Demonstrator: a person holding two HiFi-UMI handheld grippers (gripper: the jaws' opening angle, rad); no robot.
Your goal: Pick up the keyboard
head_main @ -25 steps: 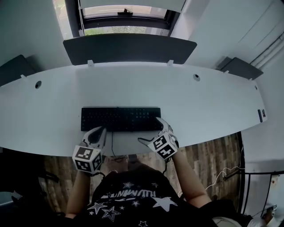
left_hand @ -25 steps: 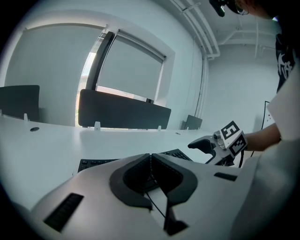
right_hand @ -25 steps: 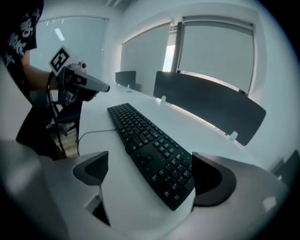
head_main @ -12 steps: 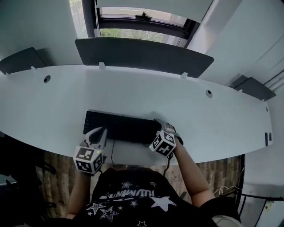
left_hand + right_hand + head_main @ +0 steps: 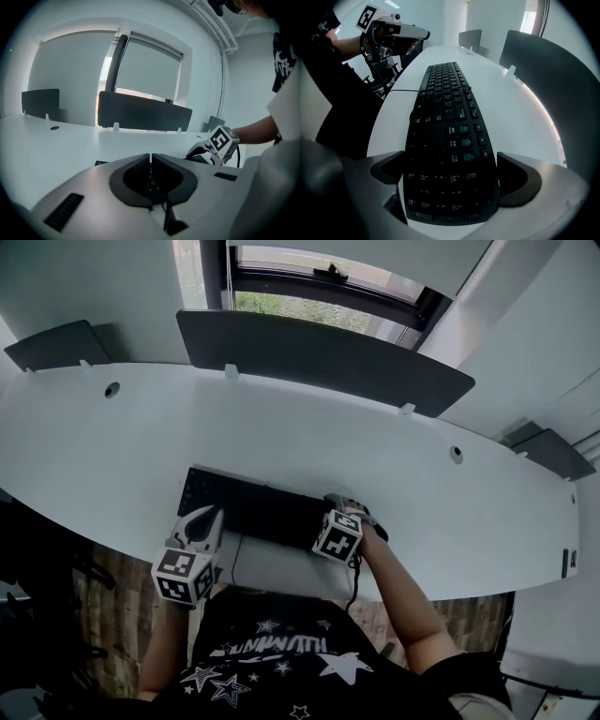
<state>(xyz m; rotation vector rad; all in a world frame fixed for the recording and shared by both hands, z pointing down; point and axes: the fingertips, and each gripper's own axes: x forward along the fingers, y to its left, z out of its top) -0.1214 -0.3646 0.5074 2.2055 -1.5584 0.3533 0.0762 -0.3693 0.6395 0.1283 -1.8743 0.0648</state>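
A black keyboard (image 5: 251, 506) lies flat near the front edge of the white desk (image 5: 112, 456). My right gripper (image 5: 339, 510) points steeply down over its right end. In the right gripper view the keyboard (image 5: 447, 136) runs away from me, and its near end lies between the wide-apart fingers (image 5: 389, 171) of the right gripper (image 5: 452, 177). These jaws have just been opening, and the pads do not press on the keyboard. My left gripper (image 5: 203, 521) hovers at the keyboard's front left corner. It is shut and empty, with its tips meeting (image 5: 150, 157).
A dark divider panel (image 5: 319, 357) stands along the desk's far edge, with a window (image 5: 309, 296) behind it. Two round cable holes (image 5: 112, 389) (image 5: 456, 454) sit in the desktop. The keyboard's cable (image 5: 401, 90) runs off the front edge. My torso is close to that edge.
The right gripper has sunk and tipped downward, from in front of the keyboard's right end to straddling it. The left gripper has barely shifted. The head view has swung.
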